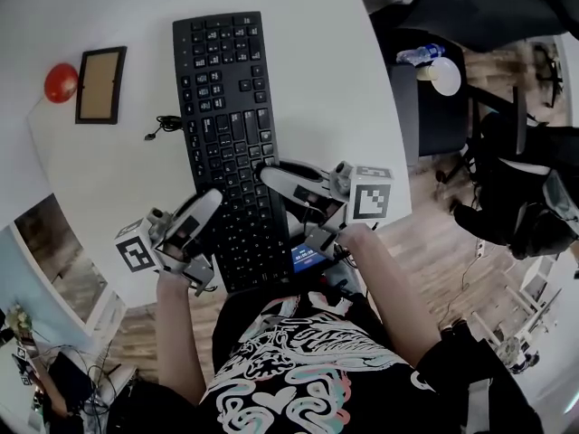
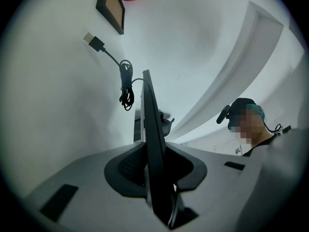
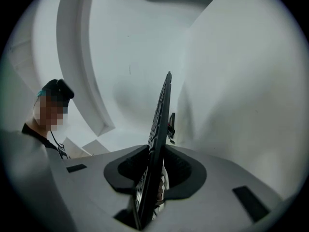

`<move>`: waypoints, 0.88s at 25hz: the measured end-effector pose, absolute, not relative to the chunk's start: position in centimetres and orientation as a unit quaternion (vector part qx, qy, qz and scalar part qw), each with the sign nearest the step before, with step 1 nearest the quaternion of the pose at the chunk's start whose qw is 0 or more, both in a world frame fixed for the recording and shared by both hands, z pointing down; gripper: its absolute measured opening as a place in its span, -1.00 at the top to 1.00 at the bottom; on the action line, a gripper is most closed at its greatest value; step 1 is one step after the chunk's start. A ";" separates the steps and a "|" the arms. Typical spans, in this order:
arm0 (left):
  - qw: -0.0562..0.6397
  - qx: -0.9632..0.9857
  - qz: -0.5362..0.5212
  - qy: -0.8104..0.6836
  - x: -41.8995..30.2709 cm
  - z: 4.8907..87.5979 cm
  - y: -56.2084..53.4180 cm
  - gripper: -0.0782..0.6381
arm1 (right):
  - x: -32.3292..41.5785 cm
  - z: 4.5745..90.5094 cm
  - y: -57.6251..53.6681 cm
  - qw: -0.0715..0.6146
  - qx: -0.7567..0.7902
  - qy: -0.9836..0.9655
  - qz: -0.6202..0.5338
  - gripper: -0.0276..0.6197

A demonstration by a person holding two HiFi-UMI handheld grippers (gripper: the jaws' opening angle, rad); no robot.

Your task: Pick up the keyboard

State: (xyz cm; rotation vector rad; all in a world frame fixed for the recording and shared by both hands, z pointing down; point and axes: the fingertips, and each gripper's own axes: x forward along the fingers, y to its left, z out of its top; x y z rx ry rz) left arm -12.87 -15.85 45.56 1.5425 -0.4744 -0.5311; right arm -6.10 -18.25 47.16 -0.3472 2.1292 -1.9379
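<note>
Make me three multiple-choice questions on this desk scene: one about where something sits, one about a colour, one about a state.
1. In the head view, where is the red ball?
A) left of the frame
B) right of the frame
C) on the floor

2. What colour is the keyboard?
A) white
B) black
C) red

3. What state is the left gripper in?
A) open and empty
B) shut on the red ball
C) shut on the keyboard

Answers: 1 A, the ball lies at the frame's left side. 2 B, keys and case are black. 3 C, its own view shows the keyboard's edge clamped between the jaws.
</note>
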 end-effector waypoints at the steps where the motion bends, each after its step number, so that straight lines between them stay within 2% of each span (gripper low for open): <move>1: 0.659 0.683 -0.237 -0.207 -12.9 45.8 -15.8 0.50 | -6.0 47.2 -18.3 0.127 -0.122 0.729 -0.661 0.55; 22: 0.636 0.695 -0.265 -0.206 -12.2 45.6 -15.5 0.50 | -5.4 45.9 -18.8 0.159 -0.129 0.751 -0.628 0.58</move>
